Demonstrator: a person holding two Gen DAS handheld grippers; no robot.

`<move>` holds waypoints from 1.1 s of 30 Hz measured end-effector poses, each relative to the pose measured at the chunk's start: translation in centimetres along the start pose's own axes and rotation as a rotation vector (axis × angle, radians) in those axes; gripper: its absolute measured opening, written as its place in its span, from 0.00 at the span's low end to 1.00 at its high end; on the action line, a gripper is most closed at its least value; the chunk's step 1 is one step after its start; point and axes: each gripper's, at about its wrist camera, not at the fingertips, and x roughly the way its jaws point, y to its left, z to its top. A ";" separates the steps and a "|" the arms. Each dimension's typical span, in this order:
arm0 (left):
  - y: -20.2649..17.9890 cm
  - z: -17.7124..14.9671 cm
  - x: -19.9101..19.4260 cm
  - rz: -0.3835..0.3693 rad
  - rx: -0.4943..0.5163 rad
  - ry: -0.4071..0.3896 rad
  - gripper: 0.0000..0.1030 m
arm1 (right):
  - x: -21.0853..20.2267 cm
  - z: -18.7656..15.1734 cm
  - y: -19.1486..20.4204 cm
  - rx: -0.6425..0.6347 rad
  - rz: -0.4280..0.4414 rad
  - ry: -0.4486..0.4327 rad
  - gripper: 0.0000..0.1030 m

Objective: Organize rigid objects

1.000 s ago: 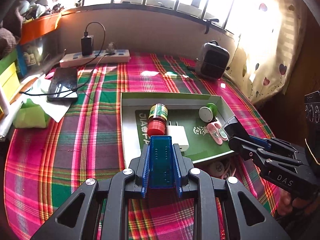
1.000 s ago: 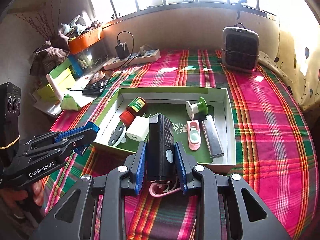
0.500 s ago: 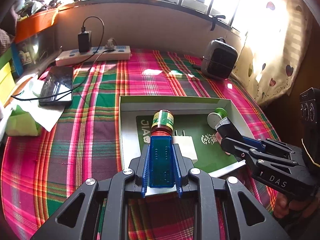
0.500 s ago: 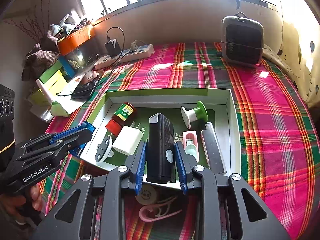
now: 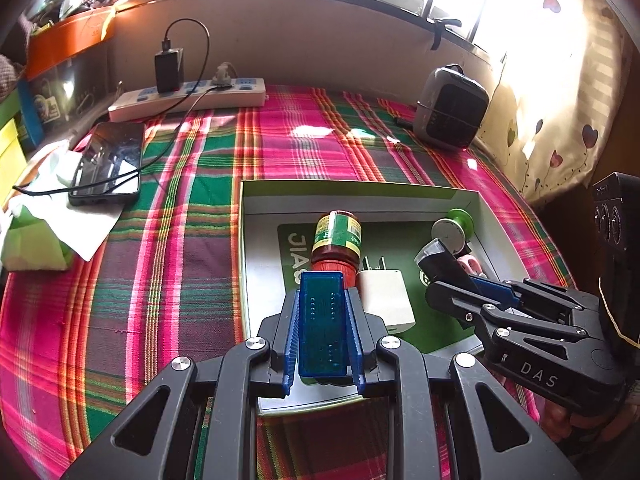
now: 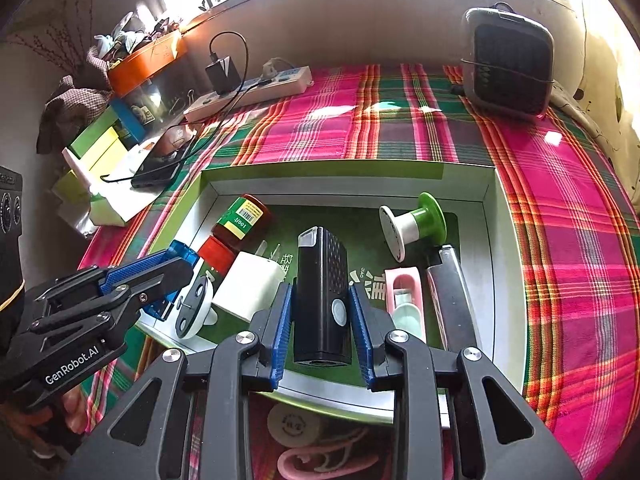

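Observation:
A shallow green-edged box (image 5: 360, 189) (image 6: 344, 170) lies on the plaid cloth. My left gripper (image 5: 322, 304) is shut on a translucent blue block (image 5: 322, 324) (image 6: 182, 250), held over the box's near-left corner. My right gripper (image 6: 322, 300) is shut on a black flashlight (image 6: 322, 292) (image 5: 442, 264), held over the box's middle. Inside the box lie a red-capped bottle (image 5: 336, 242) (image 6: 236, 226), a white plug charger (image 5: 385, 300) (image 6: 250, 286), a green-and-white spool (image 6: 412, 226) (image 5: 452, 232), a pink case (image 6: 404, 294), a silver bar (image 6: 452, 300) and a white disc (image 6: 192, 308).
A power strip (image 5: 188, 98) with a black adapter, a phone (image 5: 108, 162) on its cable and tissue packs lie at the back left. A small grey heater (image 6: 508, 66) stands at the back right. A round tape and a pink hook (image 6: 304, 440) lie in front of the box.
Both grippers have moved forward and down over the box with their objects still held. The blue block now hangs over the near-left corner, the flashlight over the middle.

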 end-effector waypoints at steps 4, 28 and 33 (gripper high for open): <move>0.1 0.0 0.1 0.002 -0.003 0.000 0.20 | 0.3 0.0 0.1 -0.004 -0.006 0.001 0.29; 0.5 -0.2 0.4 -0.004 -0.025 0.014 0.20 | 1.0 -0.5 0.7 -0.028 -0.025 0.010 0.29; 0.5 -0.3 0.4 -0.006 -0.029 0.014 0.20 | 1.0 -0.5 0.8 -0.031 -0.024 0.011 0.29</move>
